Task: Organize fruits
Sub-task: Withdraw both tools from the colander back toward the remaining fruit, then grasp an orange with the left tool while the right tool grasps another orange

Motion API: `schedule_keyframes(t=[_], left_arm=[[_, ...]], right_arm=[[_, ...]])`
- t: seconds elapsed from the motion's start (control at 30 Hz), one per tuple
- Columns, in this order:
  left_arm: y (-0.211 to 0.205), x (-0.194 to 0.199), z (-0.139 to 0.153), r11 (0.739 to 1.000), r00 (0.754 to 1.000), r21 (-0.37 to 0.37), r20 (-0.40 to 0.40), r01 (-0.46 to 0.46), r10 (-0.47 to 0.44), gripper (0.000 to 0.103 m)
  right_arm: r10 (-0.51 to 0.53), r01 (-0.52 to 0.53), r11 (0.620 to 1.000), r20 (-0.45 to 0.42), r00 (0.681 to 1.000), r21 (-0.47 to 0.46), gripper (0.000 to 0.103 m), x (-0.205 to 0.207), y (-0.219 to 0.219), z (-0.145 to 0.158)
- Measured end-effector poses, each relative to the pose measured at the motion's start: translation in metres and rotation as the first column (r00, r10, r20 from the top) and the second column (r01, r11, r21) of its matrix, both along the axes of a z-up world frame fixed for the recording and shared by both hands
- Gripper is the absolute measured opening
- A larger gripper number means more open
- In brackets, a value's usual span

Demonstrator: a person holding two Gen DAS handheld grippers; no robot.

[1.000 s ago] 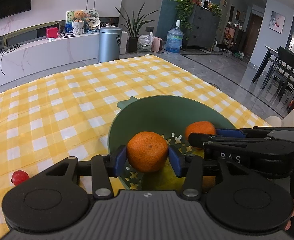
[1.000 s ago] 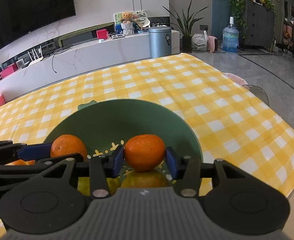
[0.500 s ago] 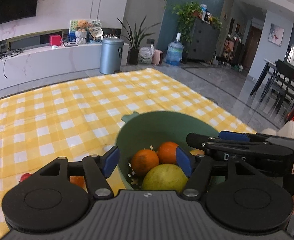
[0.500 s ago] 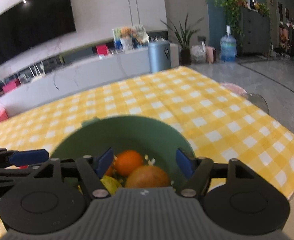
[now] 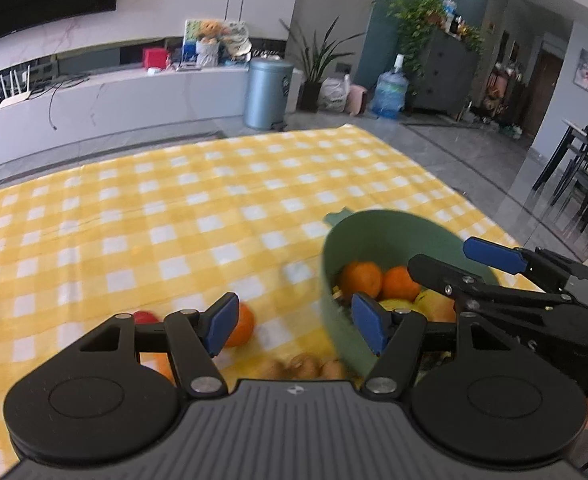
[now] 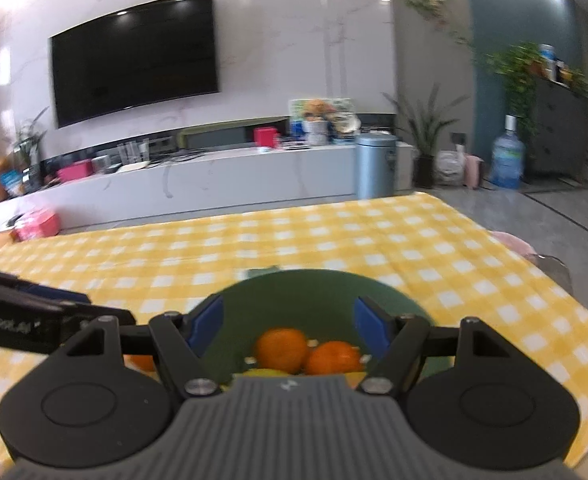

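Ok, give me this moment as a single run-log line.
left gripper: open, empty | right gripper: open, empty | green bowl: two oranges, yellow fruit | orange on checked cloth

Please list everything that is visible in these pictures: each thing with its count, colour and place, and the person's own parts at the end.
bowl: one, green, on the tablecloth.
oranges in the bowl: two, orange; yellowish fruit under them.
orange on the cloth: one, left of the bowl.
red fruit: one, small, further left.
brown pieces: several, blurred, near edge.
tablecloth: one, yellow and white checks.
bin: one, grey-blue, on the floor.
television: one, black, on the wall.
water bottle: one, blue, on the floor.
left gripper: black, blue pads, open, empty.
right gripper: same, open above the bowl.
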State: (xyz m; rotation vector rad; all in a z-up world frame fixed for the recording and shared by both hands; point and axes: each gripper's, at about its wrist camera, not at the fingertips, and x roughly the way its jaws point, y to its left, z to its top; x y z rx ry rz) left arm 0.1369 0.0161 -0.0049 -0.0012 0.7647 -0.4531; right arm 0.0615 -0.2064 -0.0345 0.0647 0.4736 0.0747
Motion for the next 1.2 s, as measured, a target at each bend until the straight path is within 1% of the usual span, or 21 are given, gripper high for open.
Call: schedule_keyframes(t=[0.07,0.2,0.23,0.33,0.37,0.43,0.47,0.53,0.6,0.63,0.7,0.77,0.83,0.87,0.93,1.0,1.07,1.2], left_arm=[[0.009,0.0,-0.001,1.0,1.0,0.006,-0.004,-0.008,0.008,0.076],[0.025,0.001,-0.003,1.0,1.0,-0.004,-0.017,-0.026,0.026,0.076],[0.029,0.001,-0.005,1.0,0.999,-0.009,-0.018,-0.027,0.027,0.075],[0.038,0.002,-0.009,1.0,1.0,-0.012,-0.016,-0.021,0.021,0.074],[0.04,0.003,-0.011,1.0,1.0,-0.008,-0.016,-0.024,0.024,0.074],[0.045,0.006,-0.018,0.999,0.999,-0.003,-0.031,-0.034,0.034,0.072],[0.047,0.009,-0.022,0.999,0.998,-0.004,-0.045,-0.041,0.041,0.069],[0.049,0.013,-0.029,0.999,0.997,-0.004,-0.066,-0.045,0.044,0.067],[0.049,0.016,-0.036,0.999,0.996,0.025,-0.081,-0.04,0.042,0.065],[0.05,0.018,-0.039,0.998,0.995,0.046,-0.089,-0.049,0.053,0.063],[0.053,0.018,-0.041,0.995,0.993,0.074,-0.089,-0.073,0.08,0.063],[0.059,0.019,-0.041,0.995,0.992,0.066,-0.098,-0.079,0.085,0.063],[0.063,0.021,-0.041,0.996,0.99,0.054,-0.12,-0.064,0.07,0.063],[0.063,0.022,-0.042,0.996,0.99,0.059,-0.125,-0.061,0.068,0.063],[0.063,0.023,-0.044,0.996,0.99,0.08,-0.133,-0.043,0.053,0.063],[0.062,0.025,-0.046,0.996,0.989,0.083,-0.144,-0.017,0.029,0.063],[0.059,0.027,-0.048,0.996,0.99,0.094,-0.143,0.001,0.012,0.063],[0.05,0.029,-0.052,0.988,0.992,0.151,-0.125,0.031,-0.012,0.063]], right_arm=[[0.049,-0.049,0.999,-0.011,0.999,0.003,0.068,0.001,0.009,0.0],[0.127,-0.128,0.991,-0.034,0.991,-0.025,0.06,0.003,0.03,-0.003],[0.149,-0.15,0.988,-0.04,0.988,-0.036,0.057,0.004,0.036,-0.004],[0.213,-0.218,0.972,-0.056,0.975,-0.087,0.052,0.005,0.055,-0.007],[0.237,-0.243,0.963,-0.064,0.969,-0.113,0.052,0.006,0.062,-0.008],[0.277,-0.287,0.945,-0.08,0.957,-0.159,0.046,0.006,0.073,-0.011],[0.298,-0.31,0.934,-0.09,0.95,-0.178,0.045,0.006,0.077,-0.013],[0.331,-0.348,0.914,-0.111,0.937,-0.209,0.045,0.01,0.084,-0.014],[0.366,-0.388,0.89,-0.131,0.921,-0.239,0.045,0.012,0.09,-0.016],[0.382,-0.407,0.877,-0.142,0.913,-0.256,0.045,0.015,0.092,-0.018],[0.409,-0.438,0.851,-0.156,0.899,-0.29,0.045,0.019,0.098,-0.021],[0.432,-0.466,0.83,-0.175,0.884,-0.306,0.044,0.025,0.104,-0.022],[0.453,-0.492,0.811,-0.192,0.871,-0.316,0.043,0.03,0.107,-0.023],[0.466,-0.507,0.798,-0.202,0.862,-0.326,0.043,0.032,0.11,-0.023],[0.499,-0.551,0.755,-0.235,0.834,-0.354,0.043,0.039,0.114,-0.022],[0.528,-0.595,0.71,-0.275,0.804,-0.378,0.043,0.048,0.119,-0.02],[0.555,-0.637,0.673,-0.314,0.771,-0.376,0.043,0.056,0.12,-0.018],[0.589,-0.716,0.595,-0.407,0.698,-0.366,0.043,0.075,0.123,-0.018]])
